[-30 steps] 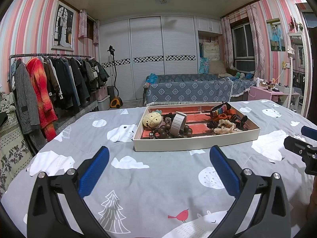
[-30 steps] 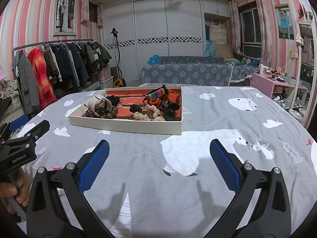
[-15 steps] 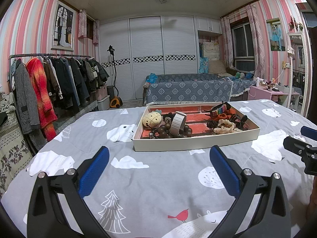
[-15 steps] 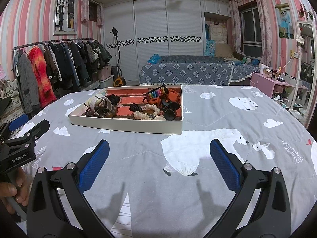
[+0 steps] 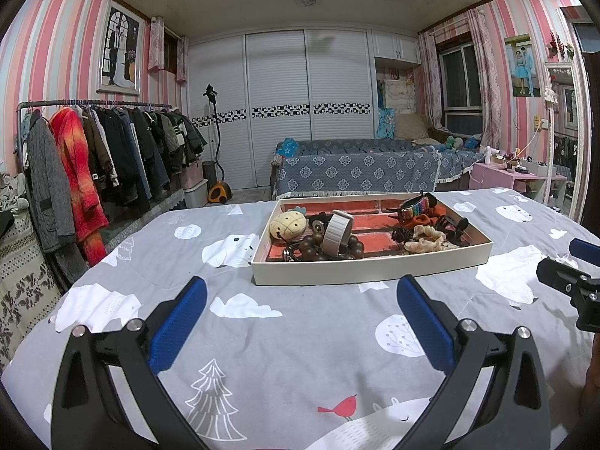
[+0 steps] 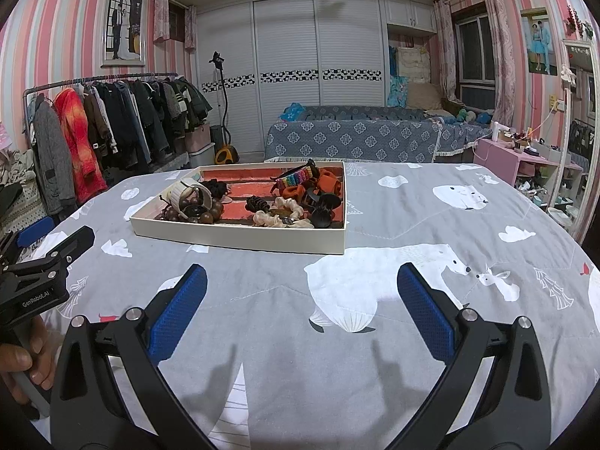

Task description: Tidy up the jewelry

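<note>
Grey bedspread (image 5: 300, 337) printed with polar bears, clouds and trees fills the foreground. Left gripper (image 5: 300, 313) jaws wide apart, empty, low over the cloth. Right gripper (image 6: 300, 300) likewise spread, holding nothing. White tray (image 5: 369, 268) with red lining sits ahead of the left jaws, ahead and left of the right jaws; inside it, wooden beads (image 5: 318, 247), a watch band, hair clips, scrunchie (image 6: 281, 212). Beyond: clothes rack (image 5: 93, 157), white sliding wardrobe (image 5: 277, 112), striped pink walls.

The right tool (image 5: 573, 262) is cut off by the left view's right edge. Beneath the beaded bracelet (image 6: 195, 212), the tray's (image 6: 240, 238) small pieces are too tangled to tell apart
</note>
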### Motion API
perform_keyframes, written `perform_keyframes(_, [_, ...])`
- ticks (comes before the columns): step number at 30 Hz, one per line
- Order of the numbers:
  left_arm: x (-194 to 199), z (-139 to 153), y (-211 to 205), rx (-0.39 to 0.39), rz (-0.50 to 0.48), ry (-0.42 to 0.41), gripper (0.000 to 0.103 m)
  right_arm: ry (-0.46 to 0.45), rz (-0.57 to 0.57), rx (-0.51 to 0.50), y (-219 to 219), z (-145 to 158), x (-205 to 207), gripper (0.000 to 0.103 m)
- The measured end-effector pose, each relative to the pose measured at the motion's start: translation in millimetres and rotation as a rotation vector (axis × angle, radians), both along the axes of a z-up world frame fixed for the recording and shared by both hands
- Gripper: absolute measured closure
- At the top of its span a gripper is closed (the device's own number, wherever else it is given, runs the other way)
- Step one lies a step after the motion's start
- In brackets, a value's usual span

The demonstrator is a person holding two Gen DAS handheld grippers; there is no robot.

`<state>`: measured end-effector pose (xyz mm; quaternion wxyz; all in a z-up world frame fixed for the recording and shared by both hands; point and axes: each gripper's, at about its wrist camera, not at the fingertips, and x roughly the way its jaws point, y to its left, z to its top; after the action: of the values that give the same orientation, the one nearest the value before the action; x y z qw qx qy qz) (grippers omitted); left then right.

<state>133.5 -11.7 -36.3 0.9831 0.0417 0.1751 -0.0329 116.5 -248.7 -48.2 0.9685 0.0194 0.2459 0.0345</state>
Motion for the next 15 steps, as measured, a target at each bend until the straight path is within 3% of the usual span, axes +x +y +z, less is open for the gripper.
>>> perform_keyframes(15, [-0.5,-1.8,-0.1,-0.004,0.003,0.002,0.004,0.001,0.0,0.0,-0.1,-0.3,0.3,0.004])
